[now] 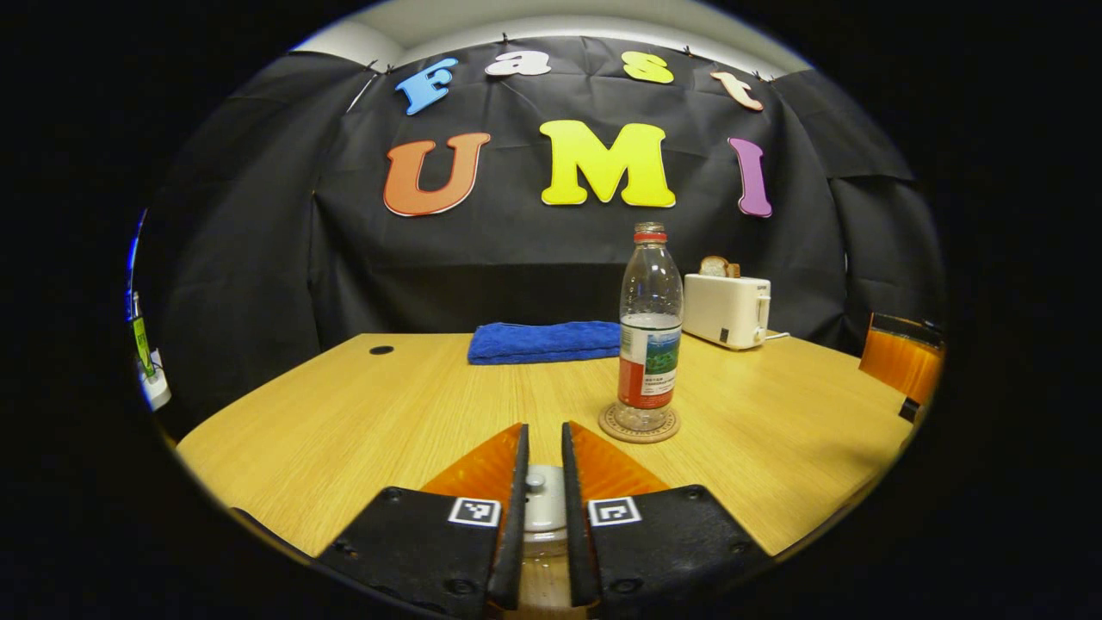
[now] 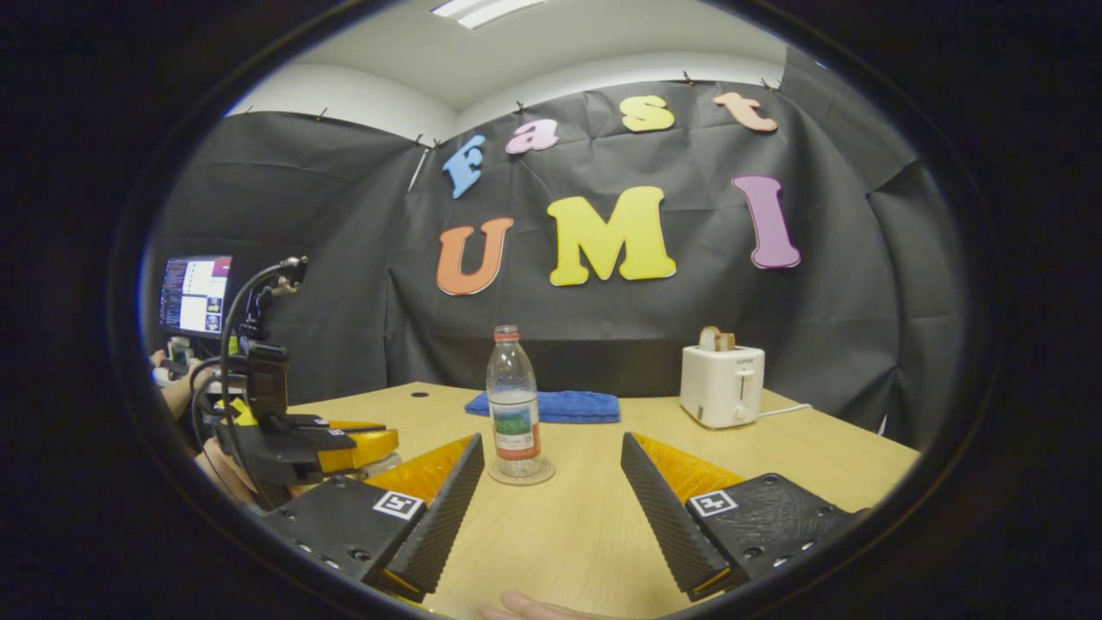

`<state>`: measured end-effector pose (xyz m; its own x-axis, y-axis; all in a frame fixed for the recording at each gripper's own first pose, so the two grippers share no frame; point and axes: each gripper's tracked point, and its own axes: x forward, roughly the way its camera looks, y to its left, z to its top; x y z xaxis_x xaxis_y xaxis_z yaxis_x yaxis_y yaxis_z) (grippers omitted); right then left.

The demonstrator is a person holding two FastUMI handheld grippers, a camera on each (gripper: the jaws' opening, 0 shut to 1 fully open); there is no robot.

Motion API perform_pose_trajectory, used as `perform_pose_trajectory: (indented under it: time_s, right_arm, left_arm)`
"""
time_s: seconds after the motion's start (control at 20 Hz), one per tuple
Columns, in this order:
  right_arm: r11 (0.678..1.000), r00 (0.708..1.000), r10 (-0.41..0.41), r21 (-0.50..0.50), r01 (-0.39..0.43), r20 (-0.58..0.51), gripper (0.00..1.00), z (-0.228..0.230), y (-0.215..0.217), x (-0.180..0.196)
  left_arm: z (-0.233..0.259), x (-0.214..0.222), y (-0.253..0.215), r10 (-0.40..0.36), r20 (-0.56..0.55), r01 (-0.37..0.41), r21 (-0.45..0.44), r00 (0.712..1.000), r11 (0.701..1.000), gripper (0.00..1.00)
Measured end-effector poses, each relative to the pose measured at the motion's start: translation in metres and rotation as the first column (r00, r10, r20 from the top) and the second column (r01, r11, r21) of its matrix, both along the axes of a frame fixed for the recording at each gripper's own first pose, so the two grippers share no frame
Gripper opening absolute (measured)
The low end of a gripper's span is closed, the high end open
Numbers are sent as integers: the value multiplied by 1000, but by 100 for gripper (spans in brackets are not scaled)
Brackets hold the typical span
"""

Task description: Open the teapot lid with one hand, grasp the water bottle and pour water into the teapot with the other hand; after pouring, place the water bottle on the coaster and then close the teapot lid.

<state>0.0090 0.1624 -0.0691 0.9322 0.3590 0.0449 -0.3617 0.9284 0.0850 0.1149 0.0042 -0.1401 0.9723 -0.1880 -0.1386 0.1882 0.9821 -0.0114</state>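
Apparently the left hand-held gripper (image 1: 544,465) is nearly closed around the teapot lid (image 1: 542,499) knob, contact unclear. Centrally, the water bottle (image 2: 514,405) is seen on its coaster (image 2: 521,473) on the bench (image 2: 585,517). Rightward, the right hand-held gripper (image 2: 551,482) is spread, empty. Whether pouring is done cannot be told.

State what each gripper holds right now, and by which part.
The left gripper is closed on the teapot lid, gripping its small knob. The right gripper is open and holds nothing; the water bottle stands on its coaster.
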Motion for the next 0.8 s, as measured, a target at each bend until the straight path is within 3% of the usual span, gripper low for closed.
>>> perform_pose_trajectory:
  time_s: [0.05, 0.1, 0.15, 0.2, 0.55, 0.65, 0.8]
  right_arm:
    - [1000, 1000, -9, 0, 9, 0, 96, 1, -3, 0]
    - [1000, 1000, -14, 0, 14, -1, 96, 1, -5, -1]
    - [1000, 1000, -20, 0, 20, 0, 96, 3, -8, -3]
    - [1000, 1000, -26, 1, 26, 1, 96, 5, -10, -4]
    - [988, 988, -156, -6, 156, 18, 96, 28, -63, -17]
    - [974, 974, -226, -33, 226, 5, 93, 34, -88, -15]
    - [967, 969, -247, -71, 244, -26, 96, 41, -108, -26]
  left_arm:
    - [-1, 0, -1, 2, -9, -2, -2, 1000, 1000, 49]
    - [-2, -1, -1, 7, -21, -7, 7, 1000, 1000, 47]
    - [2, -3, -4, 9, -21, -8, 17, 1000, 1000, 76]
    - [8, -4, -3, 17, -7, -17, 19, 1000, 1000, 84]
    - [79, -42, 1, 45, 71, -44, -13, 996, 999, 100]
    - [90, -56, 9, 73, 54, -73, 10, 996, 997, 95]
    - [118, -78, 32, 148, 90, -150, 12, 985, 989, 95]
